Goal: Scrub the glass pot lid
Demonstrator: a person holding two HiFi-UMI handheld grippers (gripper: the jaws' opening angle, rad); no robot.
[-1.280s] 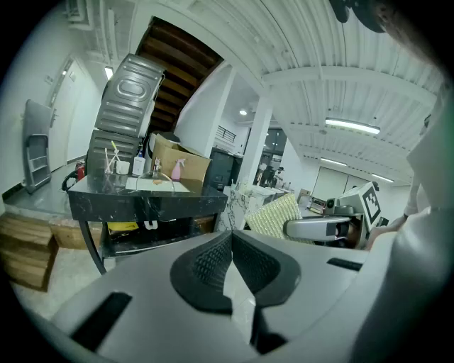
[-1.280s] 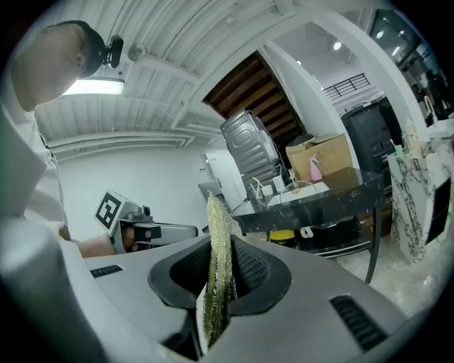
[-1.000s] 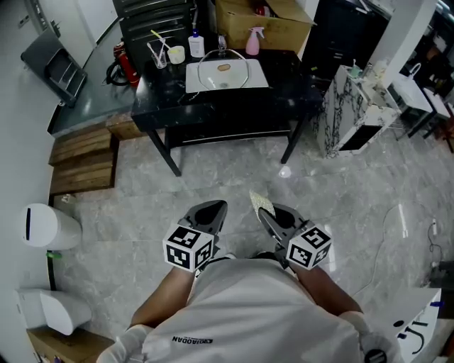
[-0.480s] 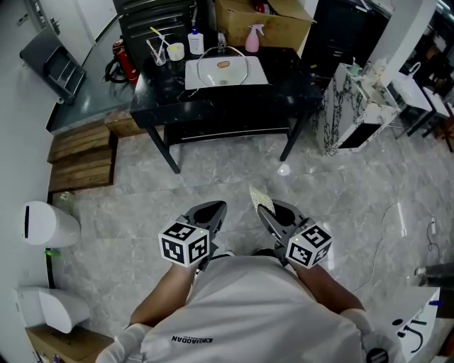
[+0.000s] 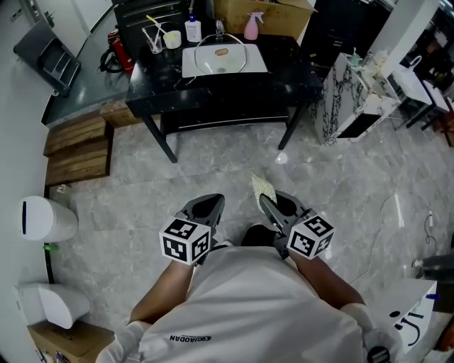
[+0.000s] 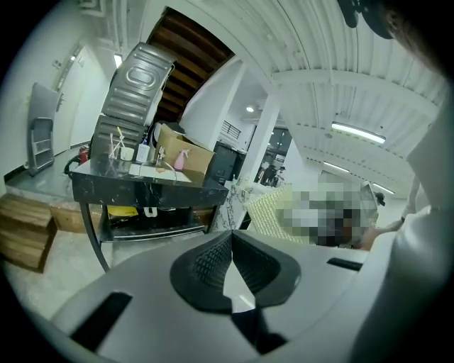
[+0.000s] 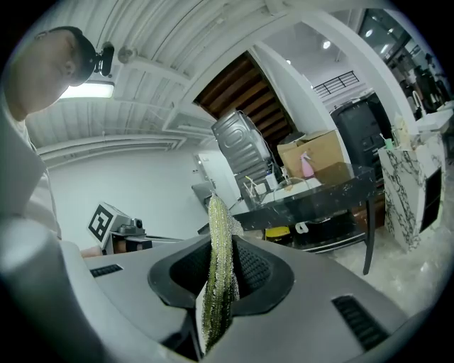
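Note:
The glass pot lid (image 5: 220, 55) lies on a white board (image 5: 257, 65) on the black table (image 5: 213, 88) far ahead, well out of reach of both grippers. My right gripper (image 5: 267, 200) is shut on a yellow-green scouring pad (image 5: 263, 187), which stands edge-on between its jaws (image 7: 218, 276). My left gripper (image 5: 206, 206) is shut with nothing in it (image 6: 228, 259). Both are held close to my chest above the marble floor. The pad also shows in the left gripper view (image 6: 273, 213).
On the table's back edge stand a pink spray bottle (image 5: 251, 27), a white bottle (image 5: 192, 30) and a cup of utensils (image 5: 157, 42). A cardboard box (image 5: 262, 14) sits behind. A marble-patterned cabinet (image 5: 347, 96) stands right, wooden steps (image 5: 74, 149) left.
I have stepped a little closer to the table; it sits higher in the head view. Both grippers keep their hold and their place before my chest.

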